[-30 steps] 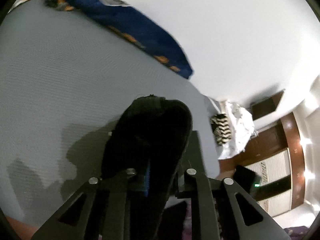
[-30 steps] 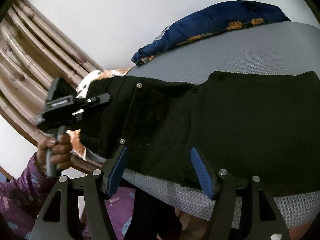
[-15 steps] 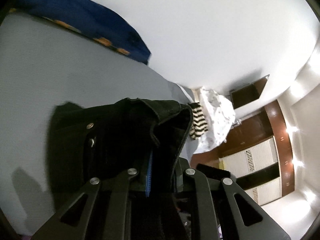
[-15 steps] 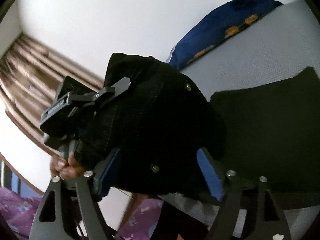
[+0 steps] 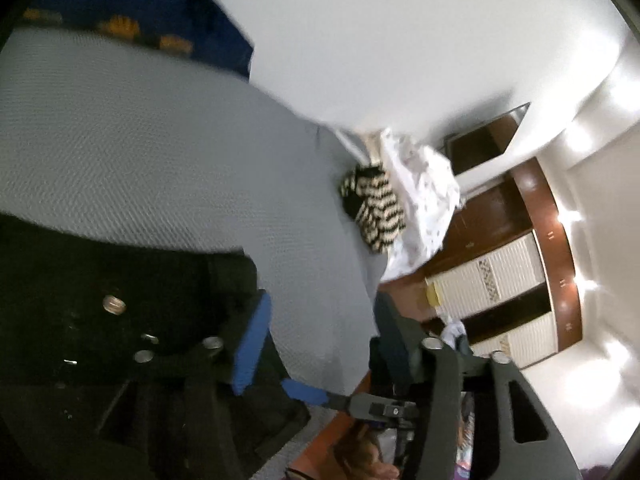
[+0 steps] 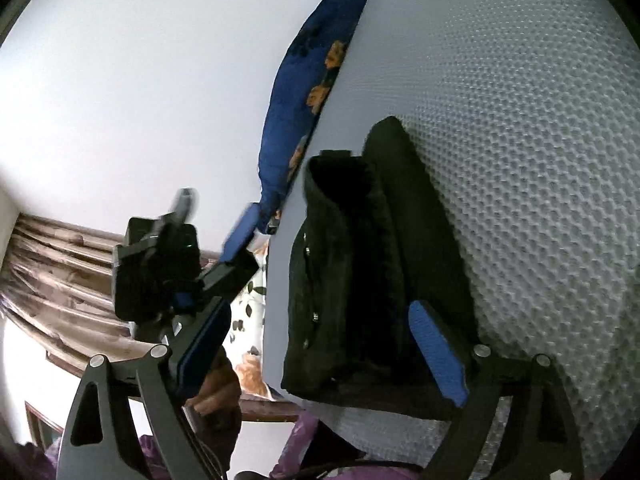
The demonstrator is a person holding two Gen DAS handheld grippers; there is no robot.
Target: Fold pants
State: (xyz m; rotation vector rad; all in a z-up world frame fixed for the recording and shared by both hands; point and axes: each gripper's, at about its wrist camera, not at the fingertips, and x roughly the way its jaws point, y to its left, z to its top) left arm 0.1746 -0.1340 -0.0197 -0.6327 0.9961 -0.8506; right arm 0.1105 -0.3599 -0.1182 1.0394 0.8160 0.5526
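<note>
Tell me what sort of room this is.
Most likely a bedroom. The black pants lie on a grey mattress, a blue floral pillow sits at its far end, and a tall wardrobe stands against the wall. Curtains hang on the other side.

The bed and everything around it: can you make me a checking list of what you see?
Surface: grey textured mattress, bare beyond the fold.
Job's things: black pants lying folded in layers near the mattress edge.
Clutter: blue flowered blanket at the far edge; striped cloth and white cloth beyond the mattress.
Grippers: left gripper open, empty; right gripper open around the pants, not pinching.
Cables: nothing seen.
Surroundings: white wall, brown curtain, wooden wardrobe.
</note>
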